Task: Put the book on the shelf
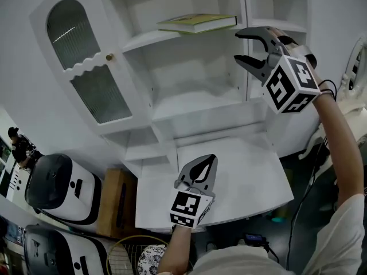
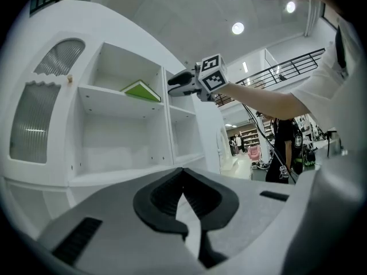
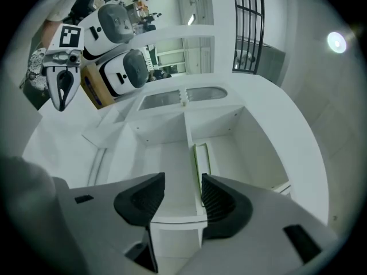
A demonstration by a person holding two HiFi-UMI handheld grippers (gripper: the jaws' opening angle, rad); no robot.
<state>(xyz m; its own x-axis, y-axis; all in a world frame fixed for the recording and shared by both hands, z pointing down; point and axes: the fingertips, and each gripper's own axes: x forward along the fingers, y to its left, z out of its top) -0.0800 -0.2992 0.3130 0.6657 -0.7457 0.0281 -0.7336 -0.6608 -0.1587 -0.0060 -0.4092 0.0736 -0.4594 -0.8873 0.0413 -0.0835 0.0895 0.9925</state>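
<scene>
A thin green book (image 1: 198, 23) lies flat on the upper left shelf (image 1: 149, 39) of a white cabinet. In the left gripper view the book (image 2: 140, 90) also shows on that shelf, and edge-on as a green strip (image 3: 200, 159) in the right gripper view. My right gripper (image 1: 237, 47) hangs just right of the book, in front of the upright divider (image 1: 243, 16); it is open, with nothing between its jaws (image 3: 182, 182). My left gripper (image 1: 211, 159) is shut and holds nothing, low over the white desktop (image 1: 246, 176), tips pointing at the cabinet (image 2: 183, 171).
The cabinet's arched glass door (image 1: 86, 67) stands swung open at the left. Below the book's shelf is a bare compartment (image 1: 195, 96). Left of the desk stand two white and black appliances (image 1: 57, 191) and a cardboard box (image 1: 117, 202). A person (image 1: 20, 148) stands far left.
</scene>
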